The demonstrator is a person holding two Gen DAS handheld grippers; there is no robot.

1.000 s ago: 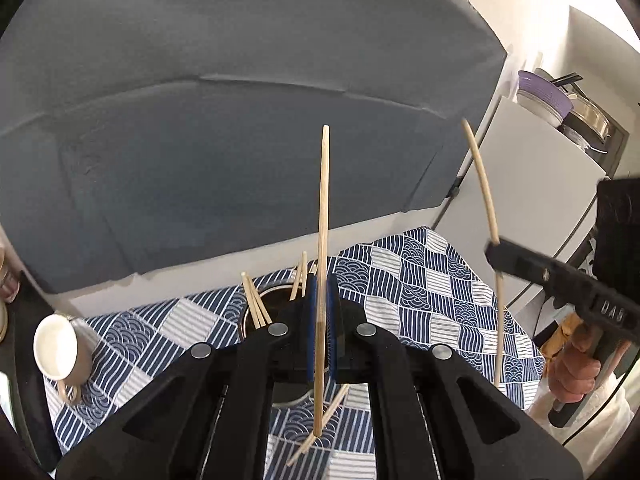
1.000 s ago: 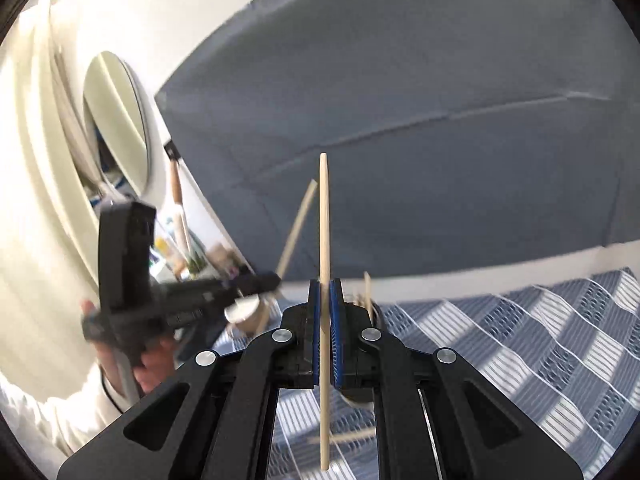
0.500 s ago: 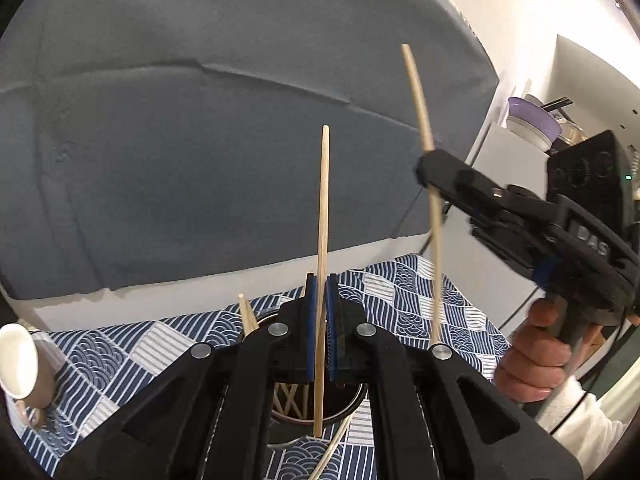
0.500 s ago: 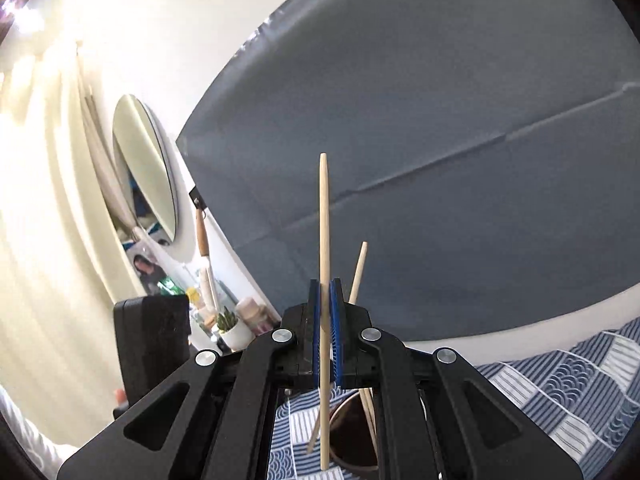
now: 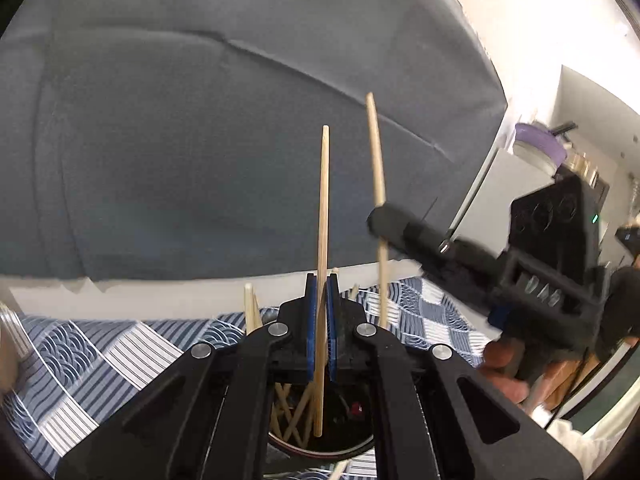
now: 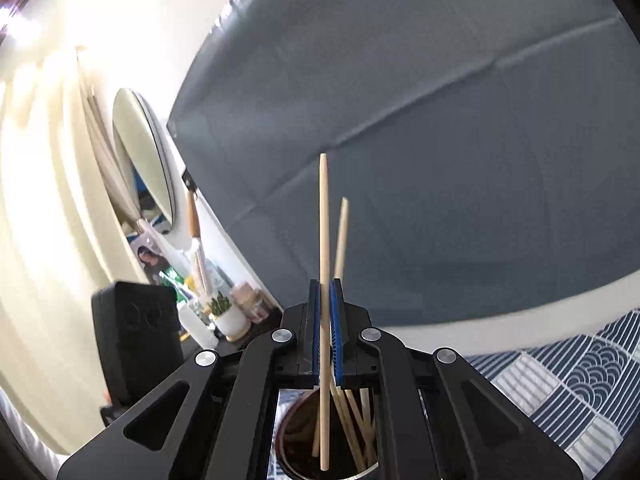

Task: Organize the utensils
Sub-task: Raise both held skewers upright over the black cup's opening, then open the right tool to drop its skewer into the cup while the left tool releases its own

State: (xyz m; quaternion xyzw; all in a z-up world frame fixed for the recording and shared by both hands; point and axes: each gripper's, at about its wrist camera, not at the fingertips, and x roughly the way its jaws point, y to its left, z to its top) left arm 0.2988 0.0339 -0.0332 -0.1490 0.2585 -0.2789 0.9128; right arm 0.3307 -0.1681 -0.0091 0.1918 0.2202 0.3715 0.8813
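Observation:
My left gripper [image 5: 319,322] is shut on an upright wooden chopstick [image 5: 323,208], whose lower end hangs inside the mouth of a dark round holder [image 5: 352,446] with several chopsticks in it. My right gripper [image 6: 326,328] is shut on a second upright chopstick [image 6: 324,240], its lower end also inside the holder [image 6: 294,432]. The left wrist view shows the right gripper [image 5: 380,220] coming in from the right, its chopstick [image 5: 376,148] close beside mine. Behind my right jaws the left chopstick [image 6: 341,236] stands slightly tilted.
A blue and white patterned cloth [image 5: 92,344] covers the table. A grey backdrop [image 5: 200,140] stands behind it. A hand [image 5: 504,368] holds the right gripper. The left gripper's body [image 6: 136,344] is at lower left, with bottles and a small plant [image 6: 224,312] behind.
Both grippers have come down and together over the holder. The chopsticks' lower ends have sunk from above the cloth into the holder's mouth, and the right gripper now sits close beside the left.

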